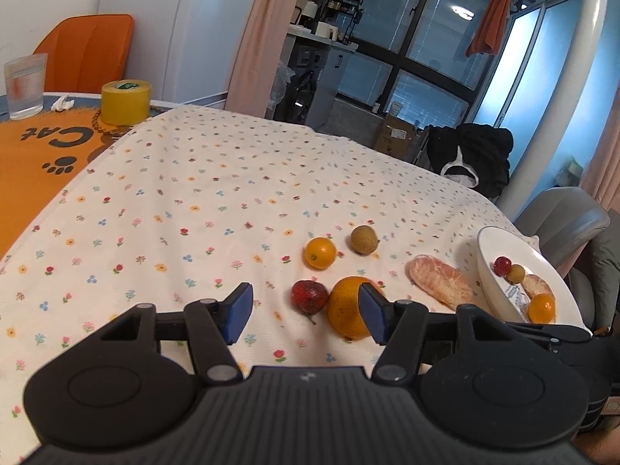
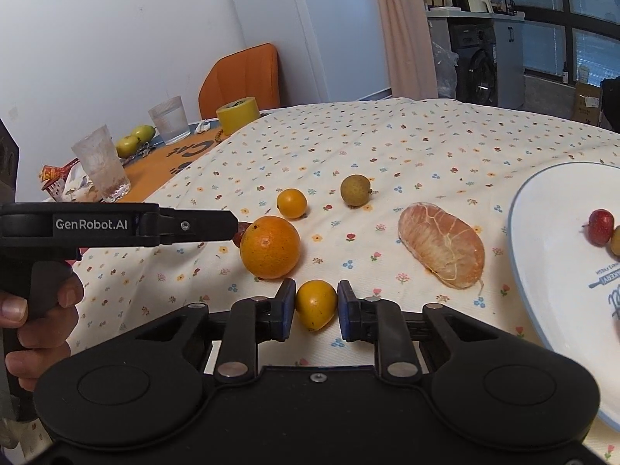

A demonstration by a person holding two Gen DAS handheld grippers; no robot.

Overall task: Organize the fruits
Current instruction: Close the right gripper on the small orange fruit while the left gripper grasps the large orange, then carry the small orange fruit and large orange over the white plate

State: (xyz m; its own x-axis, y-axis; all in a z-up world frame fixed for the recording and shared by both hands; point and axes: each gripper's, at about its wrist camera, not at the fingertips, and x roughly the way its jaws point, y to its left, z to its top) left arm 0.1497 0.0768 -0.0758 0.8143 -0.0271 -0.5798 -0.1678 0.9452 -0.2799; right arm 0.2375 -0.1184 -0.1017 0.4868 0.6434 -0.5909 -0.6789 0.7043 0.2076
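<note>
Right wrist view: right gripper (image 2: 316, 305) clamps a kumquat (image 2: 315, 304); left gripper (image 1: 306, 310) gapes near the orange (image 1: 346, 307).

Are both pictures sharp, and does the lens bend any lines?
Left wrist view: window frames curve strongly; the strawberry is sharp, the cloth's far print soft. Right wrist view: the small orange fruit and plate are sharp; the wall bows.

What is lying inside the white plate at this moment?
The white plate holds a red fruit, a small yellow-brown fruit, a pale peeled segment and a small orange fruit. The left gripper's body hides its near edge.
</note>
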